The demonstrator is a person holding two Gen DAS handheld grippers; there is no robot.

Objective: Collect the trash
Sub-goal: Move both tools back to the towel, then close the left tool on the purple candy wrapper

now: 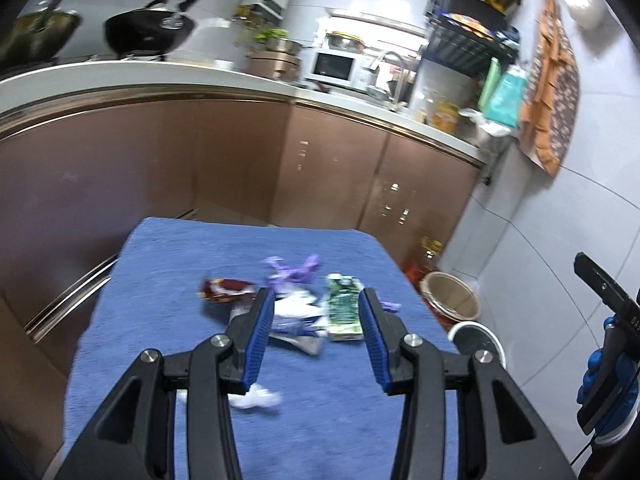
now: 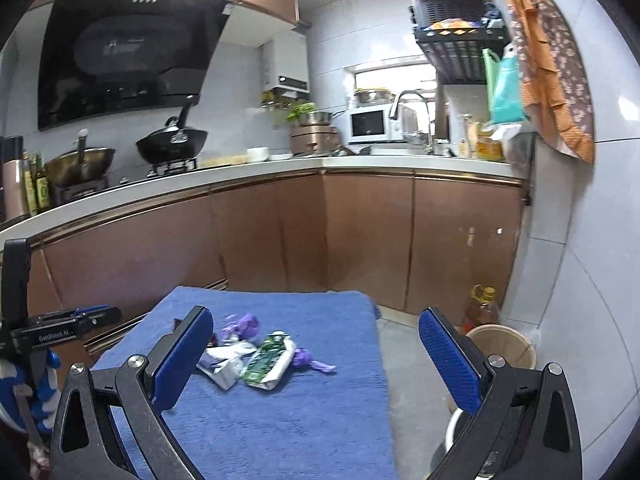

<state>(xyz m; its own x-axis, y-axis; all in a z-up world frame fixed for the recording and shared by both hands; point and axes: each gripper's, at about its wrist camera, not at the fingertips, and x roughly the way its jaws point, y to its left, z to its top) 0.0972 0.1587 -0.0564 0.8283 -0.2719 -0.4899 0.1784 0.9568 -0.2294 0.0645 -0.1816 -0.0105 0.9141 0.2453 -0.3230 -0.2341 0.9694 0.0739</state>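
Note:
A pile of trash lies on a blue towel-covered table [image 1: 168, 344]: a green wrapper [image 1: 343, 308], a silver-white wrapper [image 1: 298, 320], a red wrapper [image 1: 226, 289], purple scraps [image 1: 294, 270] and a crumpled white tissue [image 1: 258, 398]. My left gripper [image 1: 316, 316] is open and empty, held above the table just short of the pile. My right gripper [image 2: 316, 338] is open wide and empty, above the table's right part. The green wrapper [image 2: 269, 362], silver wrapper [image 2: 226, 366] and purple scraps [image 2: 244, 326] show in the right wrist view.
A beige bin [image 1: 452, 294] and a white bin [image 1: 478, 340] stand on the floor right of the table, by a tiled wall. Brown kitchen cabinets [image 2: 360, 236] with a stove, pans and sink stand behind. An oil bottle [image 2: 482, 308] sits in the corner.

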